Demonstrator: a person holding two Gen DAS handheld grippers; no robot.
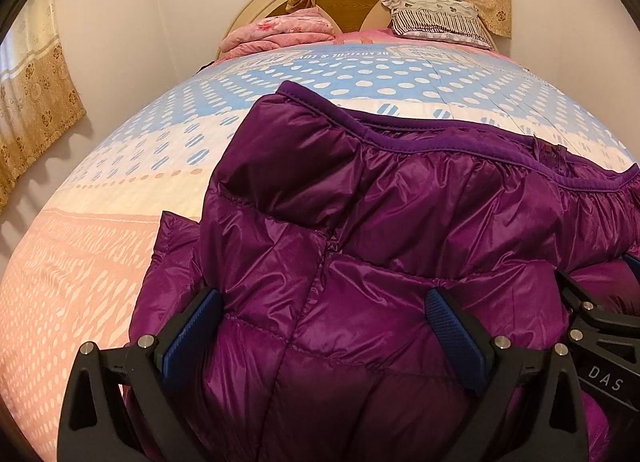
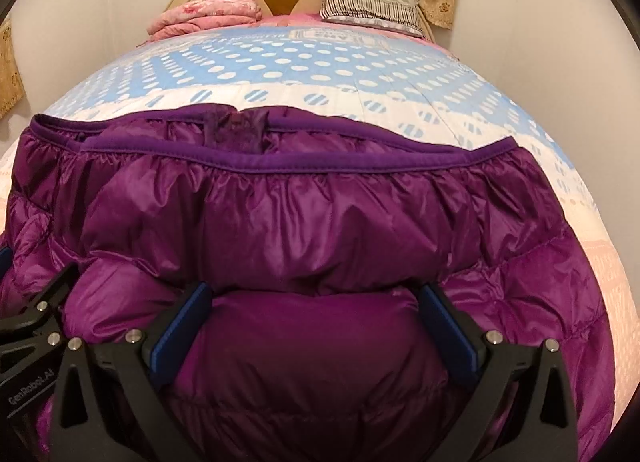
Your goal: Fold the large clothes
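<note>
- The purple down jacket (image 1: 400,229) is spread on the bed (image 1: 120,189), filling the lower half of both frames; its trimmed hem (image 2: 320,159) runs left to right across mid-frame.
- The left gripper (image 1: 324,322) is seen spread wide, padding bulging between its fingers; the right gripper (image 2: 316,318) likewise; both are judged equally near, side by side, the jacket lying straight ahead.

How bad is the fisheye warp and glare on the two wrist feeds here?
Left wrist: strong barrel warp bulges the bedspread into a dome, corners vignetted black, soft sheen on the purple jacket, curtain casts scalloped wall shadows. Right wrist: same doming, jacket glossy but not blown out, pillow slightly soft. Both open grippers stay sharp.
</note>
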